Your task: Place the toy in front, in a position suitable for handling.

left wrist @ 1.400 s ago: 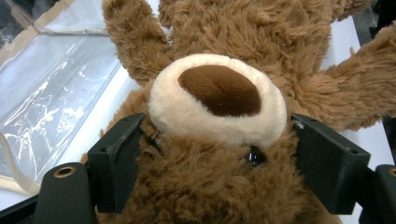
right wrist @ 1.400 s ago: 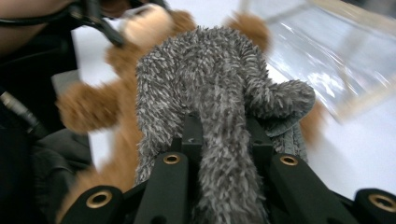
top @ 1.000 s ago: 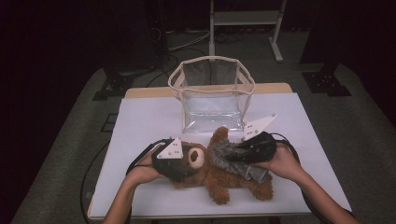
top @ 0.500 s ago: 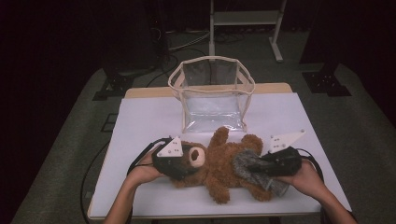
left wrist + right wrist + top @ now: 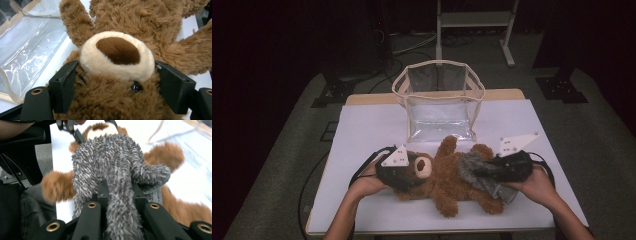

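The jaws of the left gripper [image 5: 404, 172] are clamped on the teddy bear's head [image 5: 113, 82]; those of the right gripper [image 5: 117, 195] are pinched on the grey fuzzy garment [image 5: 112, 167] lying over the bear's body. The garment may be jerked free, or the bear dragged across the desk [image 5: 362, 130], if the head grip yields.

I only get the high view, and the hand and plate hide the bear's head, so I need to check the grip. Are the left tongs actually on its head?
Observer: Yes. The left gripper view shows the left tongs pressed into the teddy bear at both sides of its head, just below the cream muzzle.
Operator: And what do the right ones have?
Observer: In the right gripper view the right tongs are shut on the grey fuzzy garment. A thick fold of it runs down between the jaws, and the rest lies over the bear's body.
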The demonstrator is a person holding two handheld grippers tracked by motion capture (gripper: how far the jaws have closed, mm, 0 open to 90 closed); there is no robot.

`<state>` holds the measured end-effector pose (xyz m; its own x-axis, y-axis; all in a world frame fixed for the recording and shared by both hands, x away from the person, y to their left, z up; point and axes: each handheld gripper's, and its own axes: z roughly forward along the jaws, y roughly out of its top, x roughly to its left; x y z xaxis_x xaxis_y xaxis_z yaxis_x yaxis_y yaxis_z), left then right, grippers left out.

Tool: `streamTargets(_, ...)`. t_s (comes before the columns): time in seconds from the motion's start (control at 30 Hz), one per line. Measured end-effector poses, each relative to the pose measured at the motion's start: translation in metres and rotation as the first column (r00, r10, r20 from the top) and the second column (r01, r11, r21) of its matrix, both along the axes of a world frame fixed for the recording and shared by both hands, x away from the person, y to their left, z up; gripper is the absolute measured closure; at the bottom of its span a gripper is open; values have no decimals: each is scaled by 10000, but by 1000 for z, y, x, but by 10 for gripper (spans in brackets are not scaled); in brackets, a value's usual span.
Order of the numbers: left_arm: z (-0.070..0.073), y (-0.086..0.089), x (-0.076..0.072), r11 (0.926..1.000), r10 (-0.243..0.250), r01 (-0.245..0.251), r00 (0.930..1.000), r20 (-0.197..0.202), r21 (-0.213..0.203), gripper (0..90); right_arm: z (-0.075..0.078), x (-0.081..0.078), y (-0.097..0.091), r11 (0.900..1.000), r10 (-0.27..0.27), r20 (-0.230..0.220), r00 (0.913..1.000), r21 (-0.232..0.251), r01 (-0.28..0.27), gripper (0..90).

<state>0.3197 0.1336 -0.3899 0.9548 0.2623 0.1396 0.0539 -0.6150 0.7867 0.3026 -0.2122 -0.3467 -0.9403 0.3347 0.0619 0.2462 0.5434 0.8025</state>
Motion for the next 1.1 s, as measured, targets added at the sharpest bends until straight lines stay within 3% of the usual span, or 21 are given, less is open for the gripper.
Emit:
streamTargets(0.13, 0, 1, -1, 10000, -23, 23, 10000, 58, 13, 230, 0, 9, 28, 9989, 470, 99, 9988, -31, -470, 746)
streamTargets(0.23, 1, 4, 0, 9999, -95, 95, 9999, 96, 45, 229, -6, 11, 39, 9973, 657, 233, 9976, -330, -649, 747)
streamTargets(0.4, 7, 9, -1, 9999, -61, 63, 9998, 182, -104, 242, -11, 10, 30, 9985, 475, 173, 9987, -266, -470, 747)
streamTargets(0.5, 9, 10, 0, 9996, 252, -252, 9997, -46, -160, 322, -12, 10, 16, 9997, 145, -35, 9999, -218, -146, 747)
streamTargets(0.63, 5, 6, 3, 9984, 477, -483, 9986, -221, -292, 343, -7, 8, 17, 9995, 94, 39, 9999, -313, -92, 747)
streamTargets(0.77, 5, 4, 3, 9980, 537, -542, 9984, -168, -314, 346, 1, 7, 36, 9970, 648, 202, 9977, -448, -639, 747)
streamTargets(0.8, 5, 4, 4, 9980, 540, -545, 9984, -167, -322, 346, 3, 6, 52, 9927, 1054, 249, 9941, -622, -1036, 746)
streamTargets(0.83, 5, 4, 4, 9980, 540, -545, 9984, -167, -322, 346, 3, 6, 52, 9927, 1054, 249, 9941, -622, -1036, 746)
streamTargets(0.93, 4, 5, 4, 9972, 615, -623, 9979, -196, -413, 346, -6, 2, 80, 9789, 1750, 143, 9845, -1097, -1724, 746)
streamTargets(1.0, 5, 6, 4, 9973, 641, -649, 9977, -227, -342, 348, -12, 0, 86, 9740, 1931, 53, 9812, -1214, -1911, 746)
streamTargets(1.1, 6, 7, 4, 9974, 629, -638, 9977, -252, -341, 350, -20, -7, 82, 9745, 1916, -114, 9814, -1164, -1916, 746)
